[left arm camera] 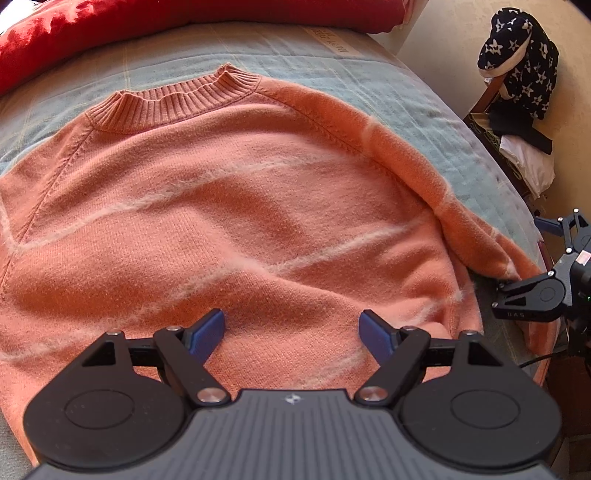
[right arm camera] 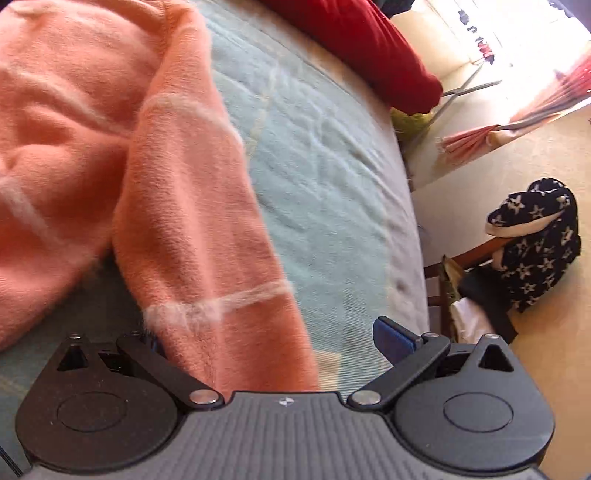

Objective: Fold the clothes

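Observation:
A salmon-orange knit sweater [left arm camera: 229, 206] with pale fuzzy stripes lies flat on a light blue bed cover [left arm camera: 369, 74], its ribbed collar [left arm camera: 177, 99] at the far side. My left gripper [left arm camera: 291, 328] hovers over the sweater's lower middle, open, with nothing between its blue pads [left arm camera: 207, 332]. The sweater's right sleeve [right arm camera: 207, 221] runs down to the near bed edge. My right gripper [right arm camera: 273, 339] is open around the sleeve end: the left finger is hidden behind the cloth, and the right pad [right arm camera: 391, 339] stands clear of it. The left wrist view shows the right gripper [left arm camera: 524, 258] at the sleeve's cuff.
A red pillow [left arm camera: 184, 22] lies along the far side of the bed. Right of the bed stands a wooden chair with a dark star-patterned garment [right arm camera: 535, 236] and white cloth [left arm camera: 528, 166] on it. Past the mattress edge [right arm camera: 410, 221] is beige floor.

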